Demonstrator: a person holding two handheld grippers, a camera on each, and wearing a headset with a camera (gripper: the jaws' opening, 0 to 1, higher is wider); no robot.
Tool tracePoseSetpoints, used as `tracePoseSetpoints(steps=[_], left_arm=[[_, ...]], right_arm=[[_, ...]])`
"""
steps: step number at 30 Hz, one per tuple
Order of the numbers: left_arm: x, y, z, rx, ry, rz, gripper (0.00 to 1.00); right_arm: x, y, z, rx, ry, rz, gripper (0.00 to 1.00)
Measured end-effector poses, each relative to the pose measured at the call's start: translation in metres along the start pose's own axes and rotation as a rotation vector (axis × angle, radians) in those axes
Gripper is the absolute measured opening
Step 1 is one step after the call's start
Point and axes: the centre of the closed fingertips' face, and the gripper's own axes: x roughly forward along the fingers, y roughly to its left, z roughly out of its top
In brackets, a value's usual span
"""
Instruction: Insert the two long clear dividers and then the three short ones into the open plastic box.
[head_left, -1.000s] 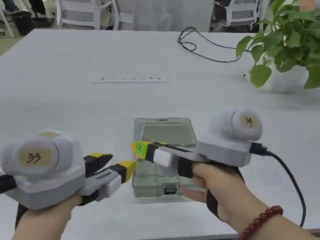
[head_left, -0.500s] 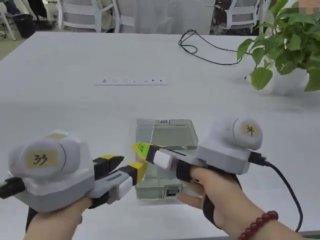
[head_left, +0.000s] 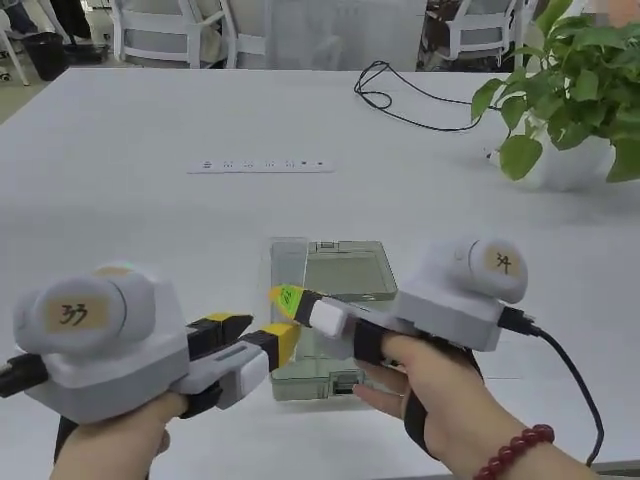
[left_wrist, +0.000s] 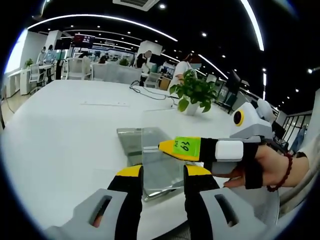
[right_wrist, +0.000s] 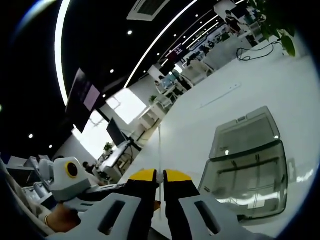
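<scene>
The open clear plastic box (head_left: 312, 384) sits on the white table with its lid (head_left: 345, 268) laid back behind it. My right gripper (head_left: 283, 296) reaches in from the right over the box's left side, shut on a clear divider (head_left: 287, 262) that stands upright. In the right gripper view the divider (right_wrist: 159, 145) shows edge-on as a thin line rising from the shut jaws (right_wrist: 160, 175), with the box (right_wrist: 250, 175) to the right. My left gripper (head_left: 262, 332) is open just left of the box. In the left gripper view the divider (left_wrist: 159, 160) stands just beyond the gap of the open jaws (left_wrist: 162, 172).
A potted plant (head_left: 570, 100) stands at the back right, a black cable (head_left: 400, 90) lies coiled at the far middle, and a white power strip (head_left: 265, 165) lies beyond the box. Chairs line the table's far edge. A cord trails from the right gripper.
My left gripper has edged right, closer to the box and the held divider. The right gripper has stayed shut on the divider and hardly moved.
</scene>
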Motion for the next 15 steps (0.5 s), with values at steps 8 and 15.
tracePoseSetpoints(steps=[8, 15], left_arm=[[0.001, -0.003, 0.002, 0.015, -0.008, -0.005, 0.31], [-0.003, -0.004, 0.001, 0.147, 0.014, 0.012, 0.36]], right_arm=[[-0.001, -0.001, 0.003, 0.020, 0.006, -0.001, 0.06], [-0.004, -0.014, 0.008, 0.060, 0.035, -0.059, 0.06]])
